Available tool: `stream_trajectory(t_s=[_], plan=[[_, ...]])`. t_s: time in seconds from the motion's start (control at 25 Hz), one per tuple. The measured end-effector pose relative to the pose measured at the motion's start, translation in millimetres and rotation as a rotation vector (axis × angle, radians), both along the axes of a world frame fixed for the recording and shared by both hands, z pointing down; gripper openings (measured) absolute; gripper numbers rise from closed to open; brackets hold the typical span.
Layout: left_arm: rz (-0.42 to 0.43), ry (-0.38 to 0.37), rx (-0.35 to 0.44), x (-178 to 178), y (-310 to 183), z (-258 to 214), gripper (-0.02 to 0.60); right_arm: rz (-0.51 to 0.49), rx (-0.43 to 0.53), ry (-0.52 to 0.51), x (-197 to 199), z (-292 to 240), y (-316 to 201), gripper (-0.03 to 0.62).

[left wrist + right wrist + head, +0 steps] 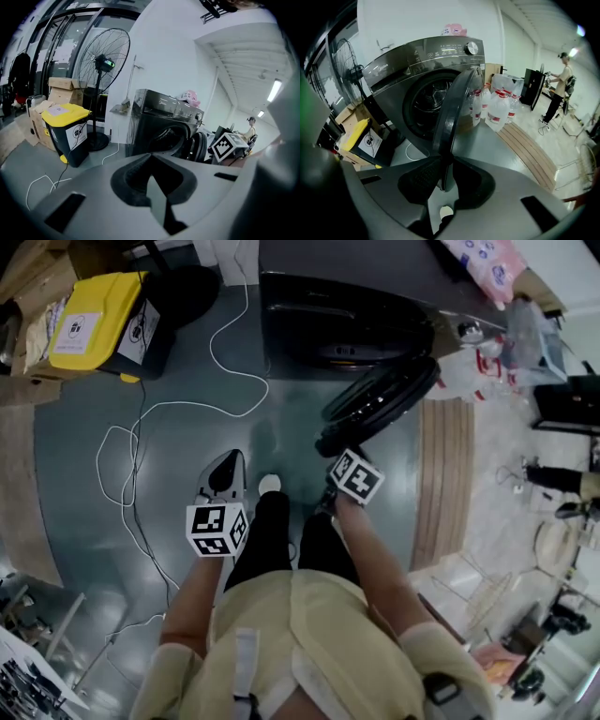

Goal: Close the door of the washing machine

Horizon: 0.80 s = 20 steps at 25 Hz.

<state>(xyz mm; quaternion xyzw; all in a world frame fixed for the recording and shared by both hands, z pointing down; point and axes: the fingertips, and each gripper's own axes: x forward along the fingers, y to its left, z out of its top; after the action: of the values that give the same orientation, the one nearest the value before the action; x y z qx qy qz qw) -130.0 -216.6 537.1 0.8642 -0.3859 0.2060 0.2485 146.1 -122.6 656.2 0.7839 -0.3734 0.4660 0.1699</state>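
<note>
my right gripper (pixel 444 168) pinching rim of door (pixel 457 103); door stands abt half open off washing machine (pixel 408 65) front. i'd follow hinge arc, steady push, no twist, till it seats. left gripper (pixel 150 159) fingers pressed together, empty; keep clear.

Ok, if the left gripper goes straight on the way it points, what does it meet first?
Most likely the washing machine: the left gripper points at its front, about at the open drum mouth. The open door stands just right of that line; depth is unclear.
</note>
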Motion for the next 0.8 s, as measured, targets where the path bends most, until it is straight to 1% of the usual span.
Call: stream_trajectory(t_s=[0.16, 0.28, 0.48, 0.6, 0.8], plan=[[-0.035, 0.004, -0.003, -18.5, -15.8, 1.2, 0.003, 0.027, 0.031, 0.002, -11.2, -0.8, -31.0, 0.077], [-0.068, 0.006, -0.004, -23.9, -24.4, -0.2, 0.003, 0.032, 0.039, -0.015, -15.4, 0.0, -48.8, 0.080], [-0.127, -0.001, 0.005, -24.8, -47.3, -0.6, 0.003, 0.059, 0.060, -0.060, -22.2, 1.1, -79.4, 0.084], [-0.172, -0.003, 0.005, -23.3, -58.2, -3.0, 0.003, 0.057, 0.054, -0.067, -26.4, -0.1, -95.1, 0.087], [-0.199, -0.005, 0.010, -11.9, -76.0, -4.7, 0.003, 0.064, 0.064, -0.092, -30.5, -1.2, -124.9, 0.091]])
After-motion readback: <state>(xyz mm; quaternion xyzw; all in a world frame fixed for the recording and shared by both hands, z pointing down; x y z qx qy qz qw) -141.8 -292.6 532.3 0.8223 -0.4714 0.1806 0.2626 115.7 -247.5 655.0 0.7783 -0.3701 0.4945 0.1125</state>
